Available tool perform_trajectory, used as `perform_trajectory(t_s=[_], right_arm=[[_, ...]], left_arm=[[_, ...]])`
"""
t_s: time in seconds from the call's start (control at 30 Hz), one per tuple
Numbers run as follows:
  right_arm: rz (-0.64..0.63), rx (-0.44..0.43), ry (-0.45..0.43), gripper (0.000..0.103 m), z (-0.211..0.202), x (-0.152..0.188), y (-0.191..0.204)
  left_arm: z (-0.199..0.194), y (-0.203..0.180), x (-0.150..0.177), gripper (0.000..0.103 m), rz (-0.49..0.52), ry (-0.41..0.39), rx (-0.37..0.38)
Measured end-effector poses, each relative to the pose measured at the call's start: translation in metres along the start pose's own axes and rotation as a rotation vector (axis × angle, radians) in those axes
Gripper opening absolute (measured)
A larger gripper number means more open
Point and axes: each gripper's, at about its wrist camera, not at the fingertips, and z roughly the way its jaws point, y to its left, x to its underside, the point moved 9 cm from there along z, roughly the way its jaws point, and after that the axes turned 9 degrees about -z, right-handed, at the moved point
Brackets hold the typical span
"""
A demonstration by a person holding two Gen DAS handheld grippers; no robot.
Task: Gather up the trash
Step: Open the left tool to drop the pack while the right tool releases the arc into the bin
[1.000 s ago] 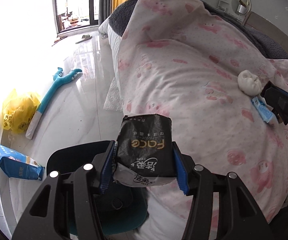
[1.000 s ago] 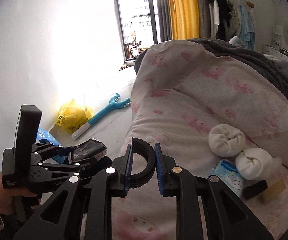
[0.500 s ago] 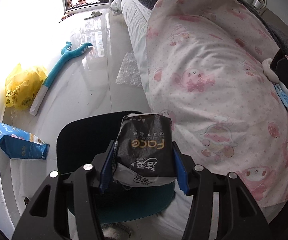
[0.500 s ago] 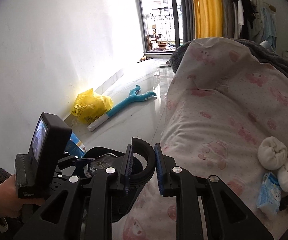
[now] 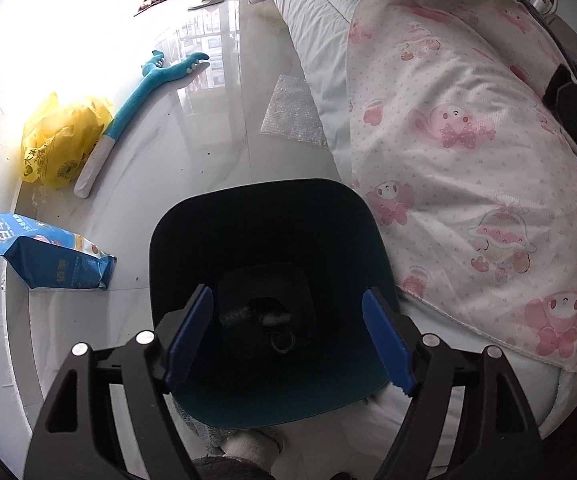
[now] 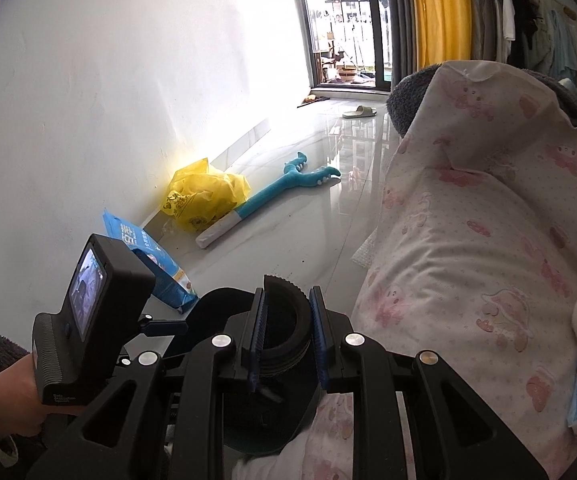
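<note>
Blue-padded left gripper (image 5: 288, 338) has just sprung open, empty, above the dark bin (image 5: 272, 280) (dropped packet indistinct inside), while the right gripper (image 6: 286, 332) clenches a black ring (image 6: 284, 320), likely binned next.

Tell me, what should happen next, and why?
Probably bring the right gripper over the dark bin and open it. It is shut on a black ring, while the left gripper hangs open above the bin, nothing between its pads.
</note>
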Motion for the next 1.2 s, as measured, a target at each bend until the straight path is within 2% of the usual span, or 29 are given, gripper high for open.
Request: perform_trajectory(t_s=[0.23,0.47,0.73,0.93,1.1,1.2], right_arm=[[0.019,-0.035,0.059,0.022,0.03,0.005,0.011],[0.03,-0.065,0.128,0.022,0.059,0.016,0.026],[0.028,-0.099,0.214,0.022,0.092,0.031,0.047],[0.009,-0.107,0.275,0.022,0.115,0.044,0.061],[-0.004,-0.113,0.32,0.022,0.13,0.054,0.07],[-0.008,-0.112,0.348,0.022,0.139,0.06,0.074]], left_arm=[[-0.013,0.022,-0.007,0.081,-0.029,-0.047,-0.004],[-0.039,0.038,-0.017,0.082,-0.053,-0.142,0.025],[-0.067,0.045,-0.025,0.082,-0.031,-0.262,0.056],[-0.087,0.049,-0.029,0.078,-0.005,-0.345,0.07],[-0.094,0.058,-0.029,0.069,-0.002,-0.366,0.078],[-0.101,0.062,-0.028,0.068,-0.006,-0.389,0.079]])
